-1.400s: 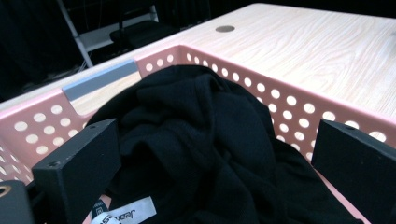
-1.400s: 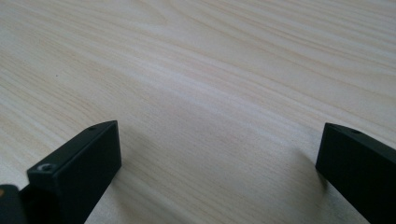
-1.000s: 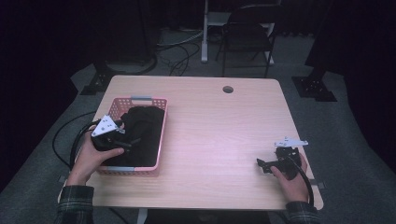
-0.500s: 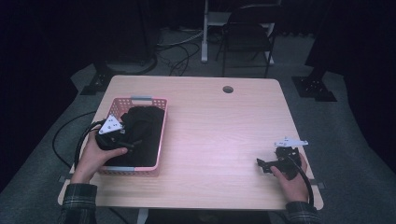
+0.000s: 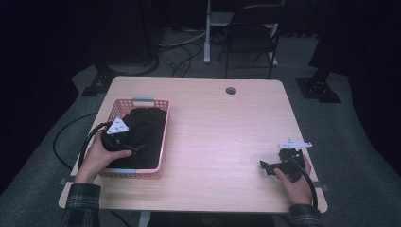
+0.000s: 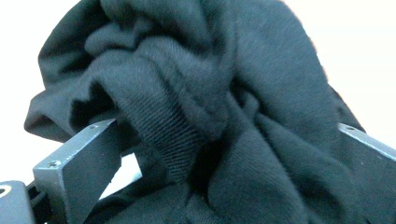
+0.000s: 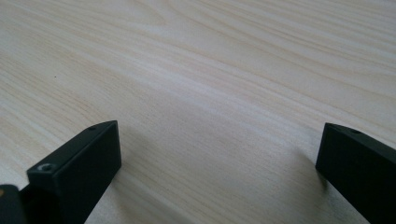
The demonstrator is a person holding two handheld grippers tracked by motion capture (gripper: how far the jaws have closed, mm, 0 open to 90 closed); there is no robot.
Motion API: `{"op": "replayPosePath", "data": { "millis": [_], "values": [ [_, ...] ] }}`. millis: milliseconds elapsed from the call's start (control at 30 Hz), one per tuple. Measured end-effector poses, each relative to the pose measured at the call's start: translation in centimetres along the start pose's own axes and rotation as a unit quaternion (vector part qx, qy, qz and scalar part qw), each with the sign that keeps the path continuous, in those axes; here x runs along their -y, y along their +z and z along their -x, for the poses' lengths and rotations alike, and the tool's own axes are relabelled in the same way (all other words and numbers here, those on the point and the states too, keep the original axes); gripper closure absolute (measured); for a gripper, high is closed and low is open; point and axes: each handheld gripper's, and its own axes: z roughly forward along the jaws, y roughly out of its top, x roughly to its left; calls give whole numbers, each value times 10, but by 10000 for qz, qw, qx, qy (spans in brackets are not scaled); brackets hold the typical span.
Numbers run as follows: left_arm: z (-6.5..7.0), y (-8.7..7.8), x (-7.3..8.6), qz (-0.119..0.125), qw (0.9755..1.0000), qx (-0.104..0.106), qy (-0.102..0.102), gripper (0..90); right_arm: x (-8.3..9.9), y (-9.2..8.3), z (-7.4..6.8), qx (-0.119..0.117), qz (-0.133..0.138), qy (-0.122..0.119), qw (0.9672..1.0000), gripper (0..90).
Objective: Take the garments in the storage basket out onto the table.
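A crumpled black garment (image 5: 147,135) lies in a pink plastic basket (image 5: 142,100) at the table's left side. My left gripper (image 5: 134,147) is down in the basket, pressed into the cloth. In the left gripper view my left gripper (image 6: 224,154) is open, its jaws wide apart with folds and a ribbed hem of the black garment (image 6: 196,93) bunched between them. My right gripper (image 5: 265,166) rests near the table's front right edge, pointing left. In the right gripper view my right gripper (image 7: 219,154) is open over bare wood, holding nothing.
The light wooden table (image 5: 222,127) has a round cable hole (image 5: 231,90) at its far edge. A dark chair (image 5: 250,33) and floor cables (image 5: 179,47) lie beyond the table. Black stands sit on the floor at both far corners.
My left gripper has edged forward and to the right, deeper into the garment in the basket. The right gripper has stayed in place.
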Motion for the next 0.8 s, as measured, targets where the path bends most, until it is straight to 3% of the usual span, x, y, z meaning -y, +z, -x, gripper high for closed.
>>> {"op": "replayPosePath", "data": {
  "millis": [67,400,800],
  "values": [
    [0,3,-1,-162,9998,-53,-29,12,0,0,0,0,0,1,10000,0],
    [1,8,-2,-405,9991,-90,-51,12,0,0,0,-1,0,1,10000,0],
    [2,9,-4,-555,9982,-128,-199,12,0,0,0,-1,0,1,10000,0]
  ]
}}
